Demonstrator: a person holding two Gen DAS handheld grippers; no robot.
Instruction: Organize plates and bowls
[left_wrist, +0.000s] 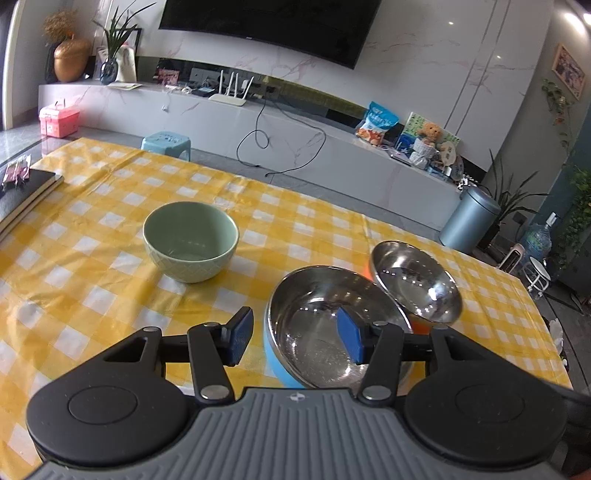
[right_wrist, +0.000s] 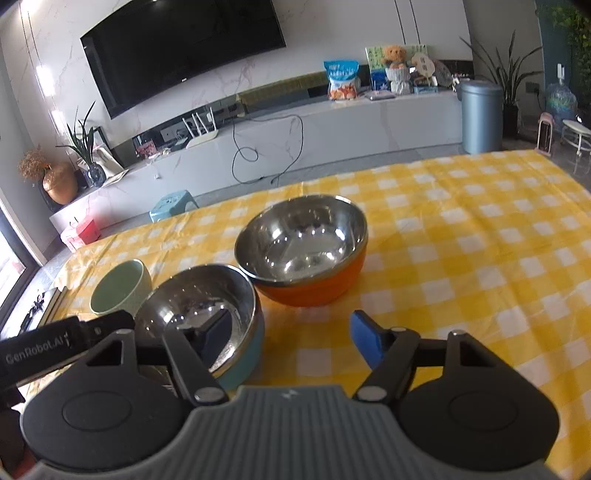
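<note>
Bowls stand on the yellow checked table (right_wrist: 461, 229): a pale green ceramic bowl (left_wrist: 190, 242), a blue-walled steel bowl (left_wrist: 325, 339) and an orange-walled steel bowl (right_wrist: 303, 249), the last two just beside each other. The left hand-held gripper (left_wrist: 295, 338) is spread apart across the blue bowl's rim. The right hand-held gripper (right_wrist: 291, 339) is also apart, holding nothing

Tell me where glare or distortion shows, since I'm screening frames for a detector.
Left wrist view: fisheye bends the TV edge; bright highlights sit inside the blue-sided steel bowl and orange-sided steel bowl; green bowl is matte. Right wrist view: same curvature, the orange-sided bowl shows specular spots, window light flares at left.
</note>
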